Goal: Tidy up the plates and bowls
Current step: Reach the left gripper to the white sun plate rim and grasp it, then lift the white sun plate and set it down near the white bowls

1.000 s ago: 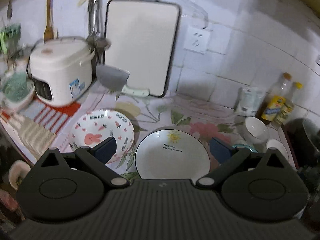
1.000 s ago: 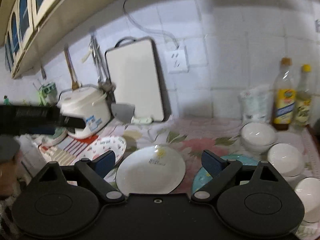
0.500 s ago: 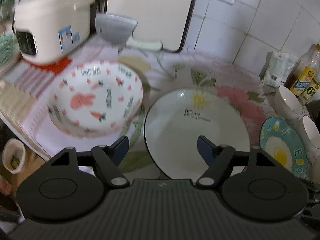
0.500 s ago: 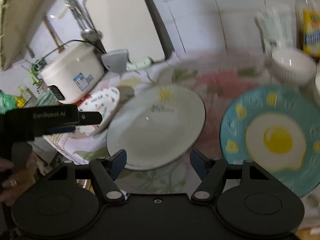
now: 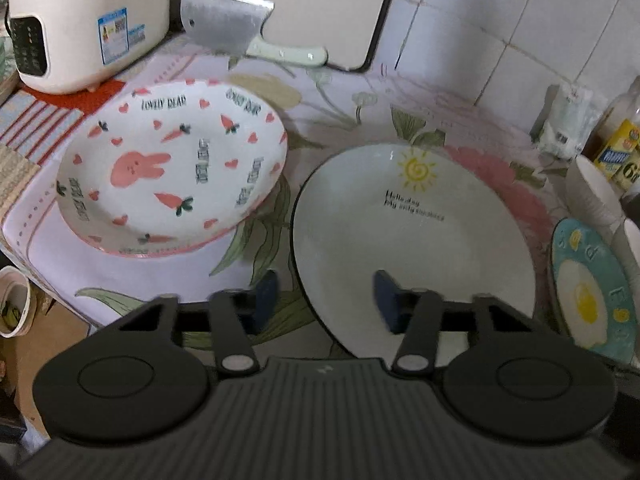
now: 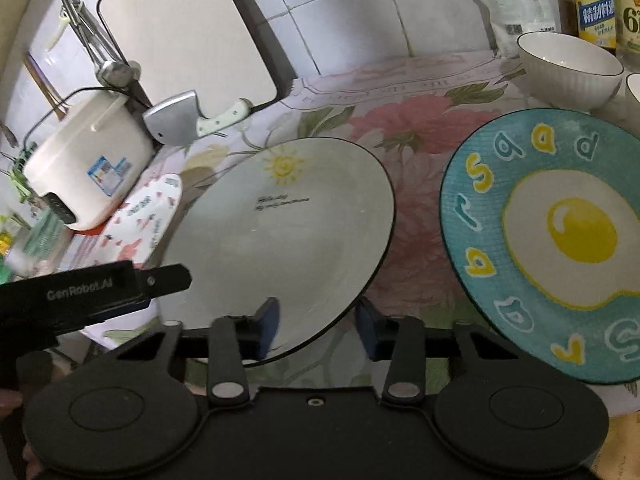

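a white rice cooker (image 5: 76, 20) stands on a striped mat (image 5: 40, 120); a cleaver (image 5: 228, 24) leans against a white cutting board (image 5: 312, 4). oil bottles (image 6: 596, 0) line the tiled wall.

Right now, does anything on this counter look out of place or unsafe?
Yes. A steel cleaver with a pale green handle lies loose against the white cutting board, blade exposed, behind the rabbit-print plate. Nothing looks spilled or broken.
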Tool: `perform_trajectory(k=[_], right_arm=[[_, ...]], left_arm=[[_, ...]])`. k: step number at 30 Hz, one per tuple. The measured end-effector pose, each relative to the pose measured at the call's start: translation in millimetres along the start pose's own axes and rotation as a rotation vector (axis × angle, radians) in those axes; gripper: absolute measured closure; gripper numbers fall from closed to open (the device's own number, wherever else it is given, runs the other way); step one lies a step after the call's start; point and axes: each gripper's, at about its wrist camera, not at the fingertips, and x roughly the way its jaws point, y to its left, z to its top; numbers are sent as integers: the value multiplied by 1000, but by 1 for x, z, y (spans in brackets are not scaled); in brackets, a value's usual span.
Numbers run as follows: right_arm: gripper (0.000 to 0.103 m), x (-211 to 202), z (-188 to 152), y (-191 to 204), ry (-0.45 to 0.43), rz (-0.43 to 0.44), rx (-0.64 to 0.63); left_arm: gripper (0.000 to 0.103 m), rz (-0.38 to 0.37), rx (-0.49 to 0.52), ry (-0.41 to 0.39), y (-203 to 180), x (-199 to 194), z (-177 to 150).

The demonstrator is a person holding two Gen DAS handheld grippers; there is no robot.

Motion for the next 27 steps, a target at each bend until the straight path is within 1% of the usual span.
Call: perform_trajectory(k=[1,2,3,5,6,11,14,17,19,23,27], right_arm=[[74,0,0,-2,-6,-2,3],[74,0,0,-4,-5,7,11],[74,0,0,-4,-6,10,1],[73,0,-1,-3,-9,7,-28],[73,0,-1,-4,-11,11,-25],[71,4,0,-10,-21,45,-26],[72,5,1,-8,-29,42,-37],[72,3,2,-4,-35,20,-62],[72,0,3,-7,-39,34,-46],[72,-8,8,-12,-55,42,-40],[72,-19,20,-11,-90,51,-49]], left_arm=[[77,-12,-7,21,2,4,-1],[80,-9,-26,43,3,7,-2],[86,-29,-53,67,7,11,-3],[86,-63,-106,66,11,12,-7],[86,-72,-117,64,12,12,-9],[86,-77,-140,51,12,13,-12],[85,-55,-113,37,5,12,-13],[85,-17,-30,6,-6,6,-15],[84,-2,3,-6,-12,1,-16],[84,-15,17,-11,-18,-6,-12],[84,-43,24,-44,-23,-13,-2]])
